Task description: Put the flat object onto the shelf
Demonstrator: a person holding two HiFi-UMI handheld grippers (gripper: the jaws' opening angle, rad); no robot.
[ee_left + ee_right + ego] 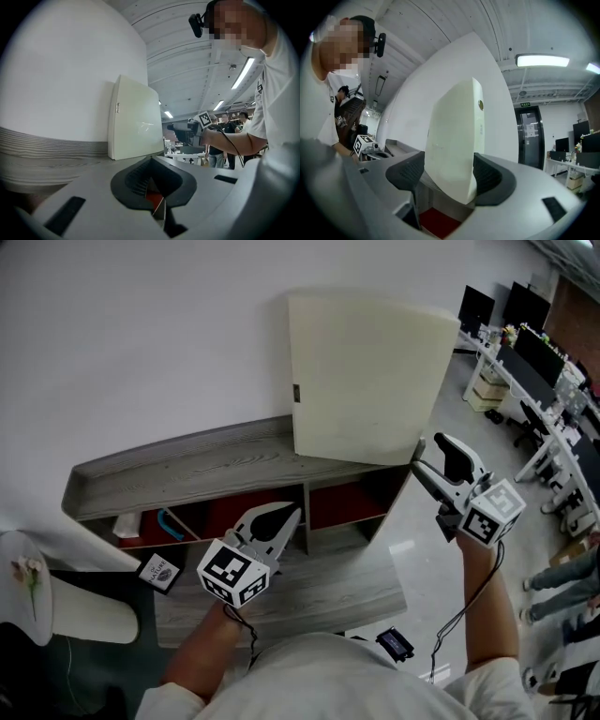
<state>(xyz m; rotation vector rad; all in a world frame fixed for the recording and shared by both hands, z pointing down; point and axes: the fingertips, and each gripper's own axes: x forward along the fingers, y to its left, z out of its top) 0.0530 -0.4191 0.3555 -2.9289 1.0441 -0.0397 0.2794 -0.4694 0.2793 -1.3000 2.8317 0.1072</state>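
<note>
The flat object is a cream panel [366, 381] that stands upright on the grey wooden shelf top [187, 470] and leans on the white wall. My right gripper [419, 457] holds its lower right corner. In the right gripper view the panel [454, 140] fills the gap of the right gripper [449, 176], with both pads against its faces. My left gripper [286, 517] is shut and holds nothing, low in front of the shelf's middle compartment. From the left gripper [157, 201] view the panel [136, 119] stands ahead on the shelf top.
The shelf has red-backed compartments, one holding a blue item [173, 524]. A lower grey board [328, 582] lies in front. A black labelled box [159, 570] and a white rounded object [56, 610] are at the left. Desks with monitors [534, 343] and people [562, 587] are on the right.
</note>
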